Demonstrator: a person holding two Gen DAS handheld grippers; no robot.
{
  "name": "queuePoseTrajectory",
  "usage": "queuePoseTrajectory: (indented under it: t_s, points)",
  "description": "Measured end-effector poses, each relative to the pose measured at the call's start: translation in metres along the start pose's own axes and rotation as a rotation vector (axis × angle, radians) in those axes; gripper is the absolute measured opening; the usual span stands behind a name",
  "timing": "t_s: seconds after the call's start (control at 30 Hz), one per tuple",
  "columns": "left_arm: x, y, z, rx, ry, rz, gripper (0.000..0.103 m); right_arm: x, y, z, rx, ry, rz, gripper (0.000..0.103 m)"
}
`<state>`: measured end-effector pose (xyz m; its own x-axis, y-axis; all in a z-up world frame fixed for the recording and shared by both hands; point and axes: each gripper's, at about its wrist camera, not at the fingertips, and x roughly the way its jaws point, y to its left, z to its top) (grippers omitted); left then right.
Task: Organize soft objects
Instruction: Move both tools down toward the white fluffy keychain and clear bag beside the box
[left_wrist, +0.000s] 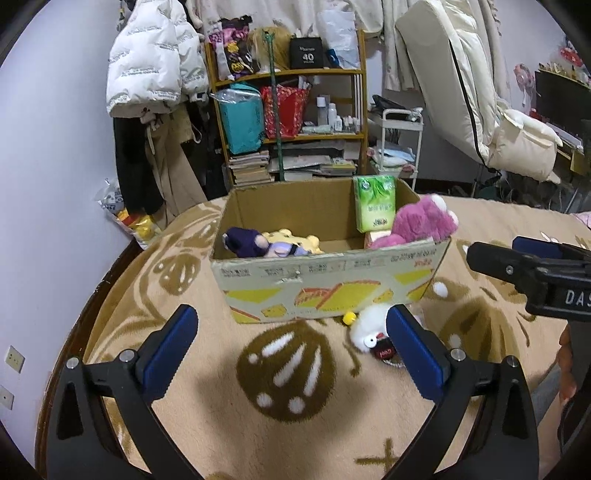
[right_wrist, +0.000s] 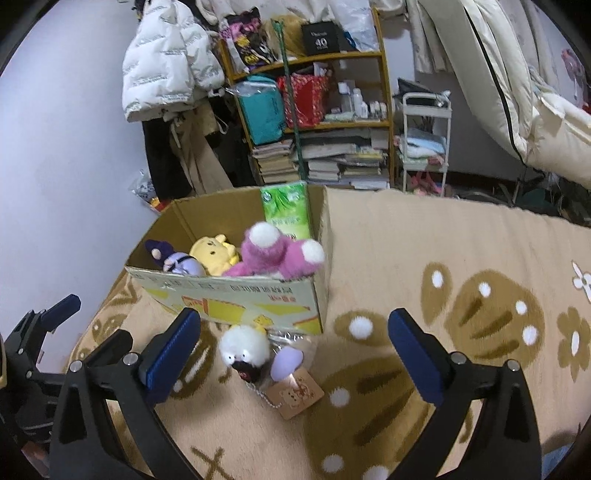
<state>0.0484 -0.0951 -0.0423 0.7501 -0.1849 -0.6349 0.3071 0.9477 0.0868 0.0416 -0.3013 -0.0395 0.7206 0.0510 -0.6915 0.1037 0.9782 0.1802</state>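
- Soft toys sit in the cardboard box: a pink plush at its right end, a yellow plush and a purple doll toward the left.
- A green tissue pack stands upright against the box's far wall, behind the pink plush.
- A white fluffy toy lies on the blanket just outside the box's near wall, beside a lilac piece in clear wrapping and a brown card tag; what the wrapped piece is, I cannot tell.
- The right gripper hangs above these loose items, jaws wide apart and empty.
- The left gripper hangs over the patterned beige blanket in front of the box, jaws likewise wide apart, holding nothing.
- Behind stand a wooden shelf of bags and books and a hanging white puffer jacket.
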Motion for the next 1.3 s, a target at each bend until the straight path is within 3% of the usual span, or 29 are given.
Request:
queuePoseTrajectory:
  t_s: [0.27,1.0,1.3]
  points:
    - [0.017,-0.014,-0.005,0.029,0.02,-0.042,0.101,0.026,-0.013,-0.006,0.056,0.112,-0.004,0.103]
    - [0.088,-0.05,-0.018,0.098,0.115,-0.117,0.101,0.083,-0.034,-0.014,0.127,0.287,-0.049,0.103]
    - [0.11,-0.053,-0.022,0.113,0.154,-0.151,0.101,0.103,-0.039,-0.02,0.16,0.365,-0.016,0.103]
